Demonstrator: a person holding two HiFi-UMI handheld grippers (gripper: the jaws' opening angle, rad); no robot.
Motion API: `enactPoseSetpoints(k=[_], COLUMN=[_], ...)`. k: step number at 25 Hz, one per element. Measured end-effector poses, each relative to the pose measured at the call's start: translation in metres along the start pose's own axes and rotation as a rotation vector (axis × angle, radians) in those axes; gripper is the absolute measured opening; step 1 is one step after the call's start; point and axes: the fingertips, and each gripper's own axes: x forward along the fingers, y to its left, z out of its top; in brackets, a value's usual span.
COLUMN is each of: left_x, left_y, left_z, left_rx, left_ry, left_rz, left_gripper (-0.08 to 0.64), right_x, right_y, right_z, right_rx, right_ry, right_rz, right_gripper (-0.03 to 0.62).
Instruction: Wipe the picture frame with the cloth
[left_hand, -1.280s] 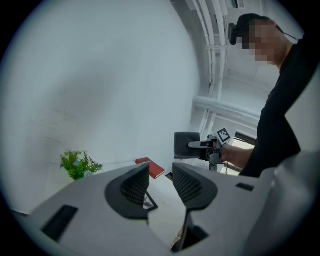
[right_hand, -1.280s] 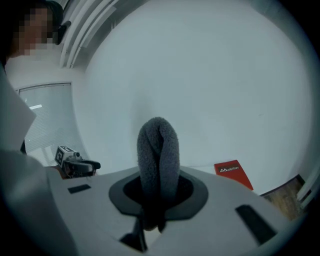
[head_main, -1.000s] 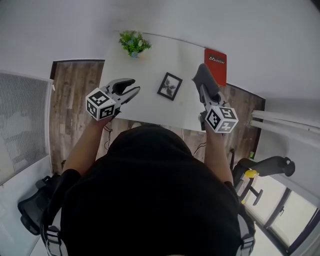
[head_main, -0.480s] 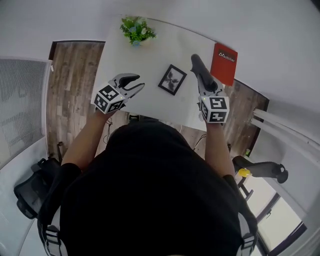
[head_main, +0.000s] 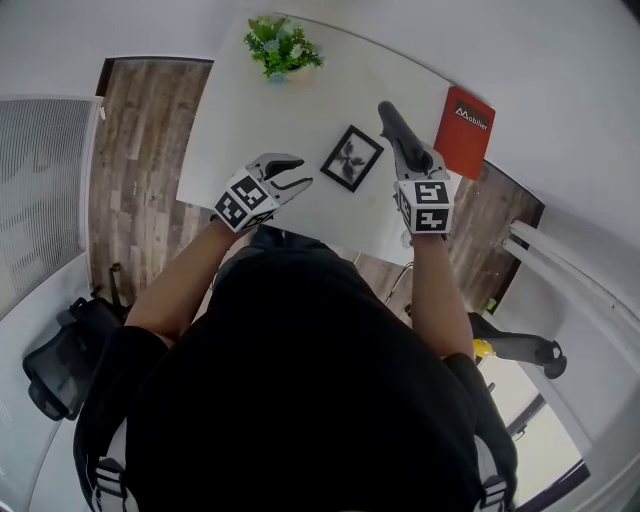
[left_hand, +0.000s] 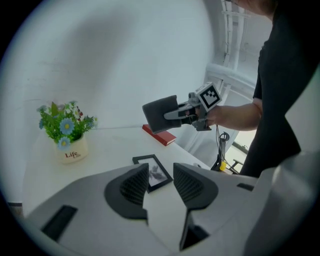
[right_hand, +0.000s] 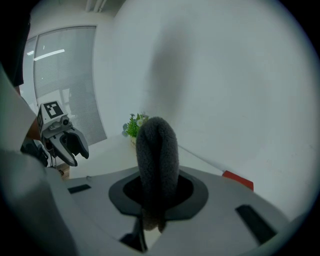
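My right gripper (head_main: 408, 150) is clamped on the grey cloth (right_hand: 157, 150). My left gripper (head_main: 299, 172) holds nothing, its jaws opening, near the picture frame (head_main: 352, 158) on the white table (head_main: 240, 120).

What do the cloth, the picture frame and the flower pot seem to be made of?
Cloth: dark grey, with a fuzzy, matte pile; probably microfibre or fleece.
Picture frame: thin black border that looks smooth; wood or plastic, I cannot tell which.
Flower pot: white and smooth, with printed lettering; it looks like glazed ceramic, though plastic is possible.
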Motion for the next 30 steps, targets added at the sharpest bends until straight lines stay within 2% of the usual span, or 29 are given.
enactPoseSetpoints(k=[6,13,22,27,30], left_x=[0.03,0.056,0.08,0.096,0.102], left_y=[-0.007,-0.002,0.01,0.014,0.02], left_z=[-0.022,-0.05,-0.079,-0.085,-0.094], left_rx=[0.018,0.047,0.019,0.063,0.059], left_ry=[0.049,0.117,0.166,0.205,0.239], left_rz=[-0.013,0.023,0.059,0.068,0.089], left_gripper=[0.158,0.166,0.173,0.173,0.173], right_x=[0.027,0.055,0.088,0.101,0.107], right_y=[0.004,0.009,0.023,0.032,0.039], right_z=[-0.016,-0.028,-0.051,-0.065,-0.073], right_rx=[-0.046,-0.141,-0.271,-0.365,-0.388], right_ry=[0.052,0.097,0.166,0.201,0.221], right_rz=[0.025,0.038,0.05,0.058,0.078], right_gripper=[0.046,0.046,0.046,0.046,0.046])
